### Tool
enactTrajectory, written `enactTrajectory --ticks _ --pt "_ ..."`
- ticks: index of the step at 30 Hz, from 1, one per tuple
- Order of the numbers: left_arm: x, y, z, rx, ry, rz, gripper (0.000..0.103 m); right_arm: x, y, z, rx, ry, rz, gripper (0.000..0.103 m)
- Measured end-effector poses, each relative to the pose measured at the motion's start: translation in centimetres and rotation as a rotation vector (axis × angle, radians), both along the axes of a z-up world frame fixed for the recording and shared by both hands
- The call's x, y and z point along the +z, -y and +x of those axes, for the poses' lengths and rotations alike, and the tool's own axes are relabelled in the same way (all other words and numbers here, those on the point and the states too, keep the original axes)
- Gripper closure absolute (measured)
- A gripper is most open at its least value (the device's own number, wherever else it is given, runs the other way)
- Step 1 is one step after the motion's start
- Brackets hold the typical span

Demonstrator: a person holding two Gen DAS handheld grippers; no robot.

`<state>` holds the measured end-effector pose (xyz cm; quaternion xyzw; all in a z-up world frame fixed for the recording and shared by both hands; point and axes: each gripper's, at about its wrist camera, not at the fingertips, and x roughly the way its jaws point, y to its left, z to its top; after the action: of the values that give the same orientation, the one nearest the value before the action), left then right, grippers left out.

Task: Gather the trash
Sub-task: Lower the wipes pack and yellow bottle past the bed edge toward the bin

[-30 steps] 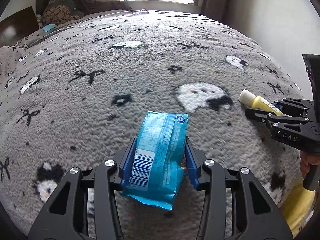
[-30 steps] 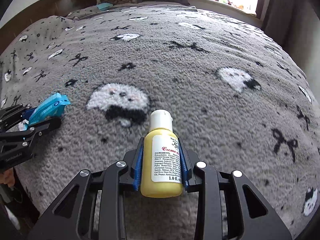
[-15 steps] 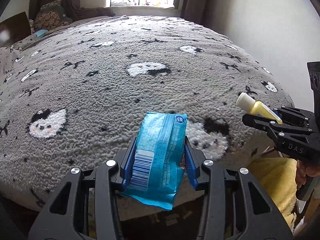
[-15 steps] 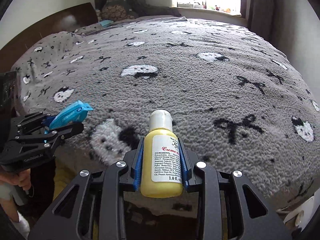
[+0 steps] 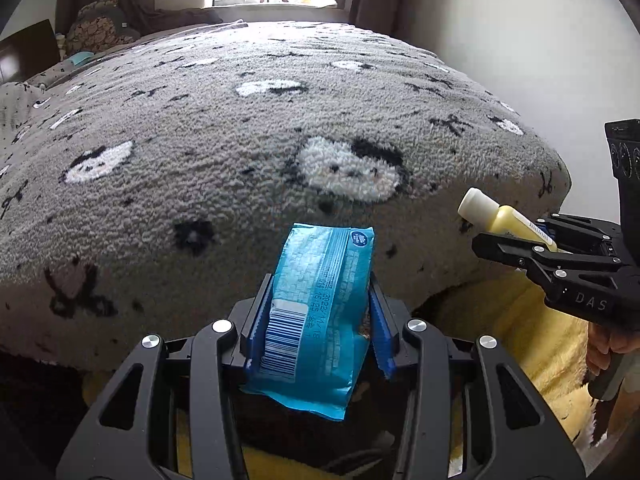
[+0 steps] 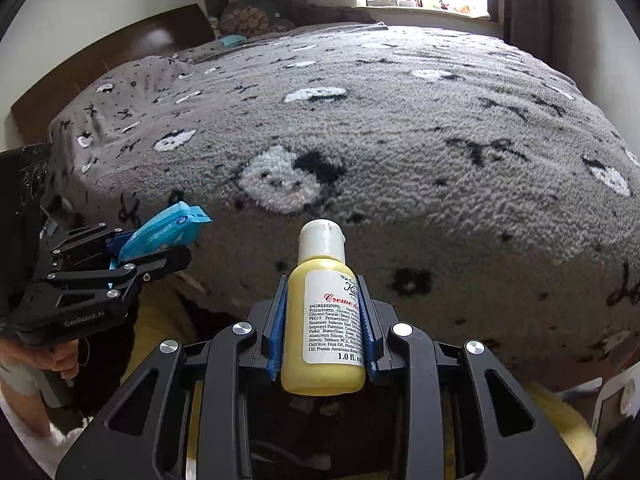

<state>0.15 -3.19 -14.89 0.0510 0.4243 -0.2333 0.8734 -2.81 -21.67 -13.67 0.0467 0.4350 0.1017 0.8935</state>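
Left fingers (image 5: 256, 320) clamp blue wrapper (image 5: 320, 312); right fingers (image 6: 278, 332) clamp yellow lotion bottle (image 6: 324, 320), both beyond blanket (image 5: 240, 140) edge.

So I've got the wrapper (image 5: 320, 304) pinched in my left gripper (image 5: 318, 320), bottle (image 6: 325, 320) in my right gripper (image 6: 322, 328), both just off the bed (image 5: 240, 152) edge, side by side.

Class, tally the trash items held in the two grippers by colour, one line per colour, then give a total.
Blue: 1, the wrapper in the left gripper
Yellow: 1, the lotion bottle in the right gripper
Total: 2
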Motion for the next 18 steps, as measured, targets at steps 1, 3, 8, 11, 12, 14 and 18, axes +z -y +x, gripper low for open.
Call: enactTrajectory --ticks 1,3,8,11,12,14,18 --pt "-0.5 -0.1 -0.3 -0.001 -0.013 0.003 0.062 -0.7 -0.1 -0.3 0.004 -0.018 0.005 0.071" --pt "-1.7 -0.2 -0.6 -0.002 -0.042 0.006 0.062 -2.0 -0.4 -0.6 0.014 -0.055 0.015 0.071" --pt "-5.2 -0.6 -1.1 0.001 -0.126 0.031 0.062 -5.2 -1.5 -1.4 0.047 -0.149 0.034 0.071" --pt "-7.4 -0.7 -1.2 0.004 -0.175 0.051 0.062 -7.2 -2.2 -1.5 0.058 -0.205 0.043 0.071" --pt "-8.1 -0.8 -1.3 0.006 -0.192 0.057 0.062 -7.8 -2.4 -1.5 0.061 -0.224 0.049 0.071" --pt "-9.4 -0.8 -1.4 0.005 -0.223 0.068 0.062 -9.1 -2.7 -1.4 0.063 -0.258 0.06 0.071" --pt "-11.4 -1.1 -1.3 0.014 -0.272 0.089 0.062 -10.6 -3.0 -1.1 0.05 -0.299 0.063 0.071"
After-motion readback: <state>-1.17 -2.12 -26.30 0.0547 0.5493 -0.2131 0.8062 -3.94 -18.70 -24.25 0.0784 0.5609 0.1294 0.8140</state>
